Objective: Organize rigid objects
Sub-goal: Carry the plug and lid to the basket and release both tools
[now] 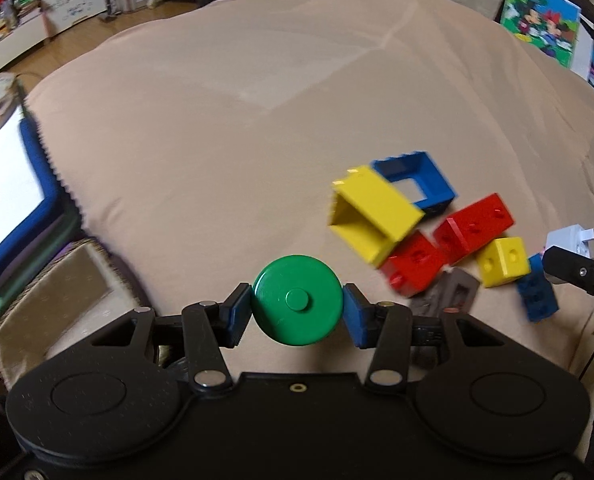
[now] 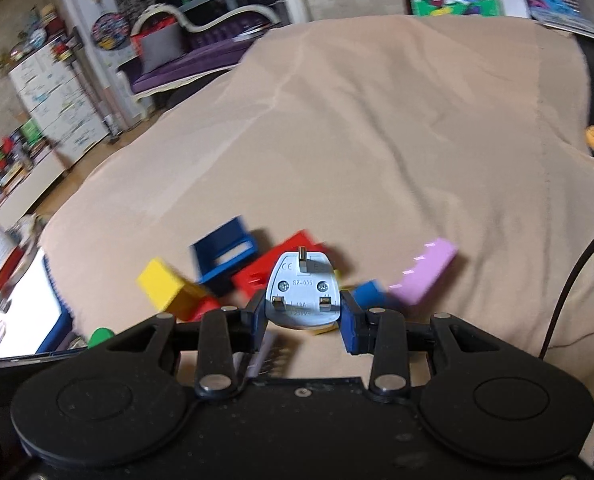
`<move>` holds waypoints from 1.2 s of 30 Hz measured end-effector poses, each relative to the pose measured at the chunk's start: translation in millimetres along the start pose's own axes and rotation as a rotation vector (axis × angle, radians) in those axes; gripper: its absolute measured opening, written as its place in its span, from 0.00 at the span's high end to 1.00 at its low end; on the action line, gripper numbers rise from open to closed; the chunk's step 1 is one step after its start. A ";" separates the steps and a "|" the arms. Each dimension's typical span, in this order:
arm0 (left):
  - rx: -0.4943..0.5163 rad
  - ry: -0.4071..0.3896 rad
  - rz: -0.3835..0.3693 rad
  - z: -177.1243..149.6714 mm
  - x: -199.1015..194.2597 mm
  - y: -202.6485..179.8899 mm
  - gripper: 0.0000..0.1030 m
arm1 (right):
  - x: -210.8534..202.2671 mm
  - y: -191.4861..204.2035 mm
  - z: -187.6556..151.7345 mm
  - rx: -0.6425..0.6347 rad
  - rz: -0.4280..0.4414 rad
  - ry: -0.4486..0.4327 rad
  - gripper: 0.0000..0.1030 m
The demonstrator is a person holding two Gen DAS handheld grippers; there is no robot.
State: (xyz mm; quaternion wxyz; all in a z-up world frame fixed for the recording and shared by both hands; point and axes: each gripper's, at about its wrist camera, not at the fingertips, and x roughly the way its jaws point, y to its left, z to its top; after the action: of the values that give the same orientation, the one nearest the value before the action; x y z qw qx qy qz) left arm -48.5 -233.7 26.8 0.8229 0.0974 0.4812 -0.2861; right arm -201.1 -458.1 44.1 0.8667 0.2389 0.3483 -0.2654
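Note:
My left gripper [image 1: 297, 312] is shut on a round green disc [image 1: 297, 300] and holds it above the beige cloth. To its right lies a pile of toy blocks: a yellow hollow block [image 1: 373, 212], a blue frame [image 1: 417, 180], red blocks [image 1: 473, 224], a small yellow cube [image 1: 503, 262], a dark blue block [image 1: 537, 296] and a brown piece [image 1: 449, 296]. My right gripper [image 2: 303, 316] is shut on a white three-pin plug [image 2: 303, 296], over the same pile. A pink block [image 2: 425, 272] lies to the right.
The beige cloth [image 1: 257, 120] covers a wide soft surface. Its left edge drops off beside a white and blue board [image 1: 9, 192]. A black cable [image 2: 577, 272] hangs at the right. Picture books [image 1: 545, 20] stand at the back right.

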 end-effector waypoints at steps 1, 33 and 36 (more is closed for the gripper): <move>-0.011 0.000 0.008 -1.7 -0.8 5.3 0.54 | 0.3 7.5 -0.8 -0.013 0.017 0.007 0.66; -0.608 0.086 0.271 -66.2 -27.0 245.8 0.54 | 76.8 330.4 -115.4 -0.509 0.255 0.389 0.65; -0.602 0.103 0.308 -67.3 -24.9 246.0 0.54 | 84.7 332.0 -123.1 -0.506 0.217 0.409 0.65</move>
State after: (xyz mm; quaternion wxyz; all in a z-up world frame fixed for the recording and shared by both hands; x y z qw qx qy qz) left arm 31.6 6.1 -15.2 0.8230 -0.0640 0.5645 0.0014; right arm 0.4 -161.9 -20.9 0.8340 0.1000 0.5421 -0.0234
